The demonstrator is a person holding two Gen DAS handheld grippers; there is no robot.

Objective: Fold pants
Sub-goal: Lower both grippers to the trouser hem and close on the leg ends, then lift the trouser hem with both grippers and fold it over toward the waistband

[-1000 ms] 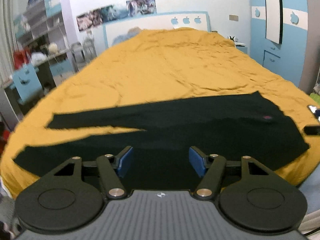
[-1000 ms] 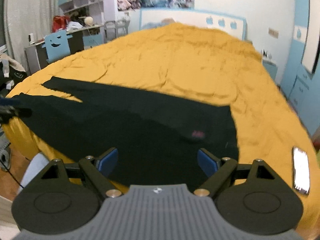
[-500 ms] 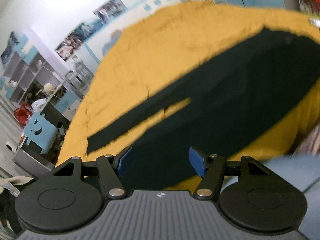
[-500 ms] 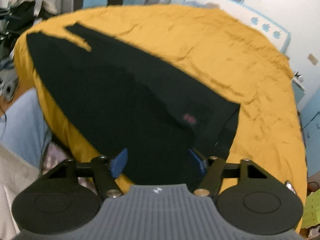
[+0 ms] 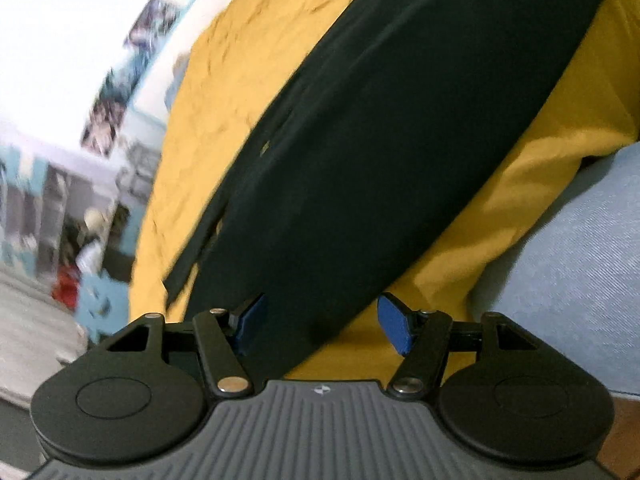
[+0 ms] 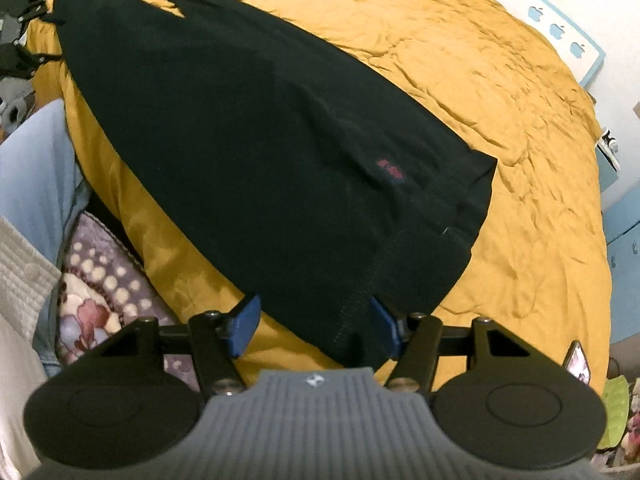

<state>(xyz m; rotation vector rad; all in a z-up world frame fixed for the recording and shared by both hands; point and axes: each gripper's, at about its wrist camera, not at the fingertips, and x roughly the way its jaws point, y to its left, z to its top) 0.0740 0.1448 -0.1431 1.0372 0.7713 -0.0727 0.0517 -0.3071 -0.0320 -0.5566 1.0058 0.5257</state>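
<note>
Black pants (image 6: 256,152) lie spread flat on a bed covered by a wrinkled yellow sheet (image 6: 480,92), near its edge. The right gripper (image 6: 314,326) points down at the waistband corner; its jaws stand partly apart with the corner's cloth between the blue pads, which are not pressing on it. The left gripper (image 5: 322,322) tilts over the lower leg end of the pants (image 5: 380,140), jaws wide apart and holding nothing, cloth just ahead of them. A person's pale blue trouser leg (image 5: 572,264) is to its right.
</note>
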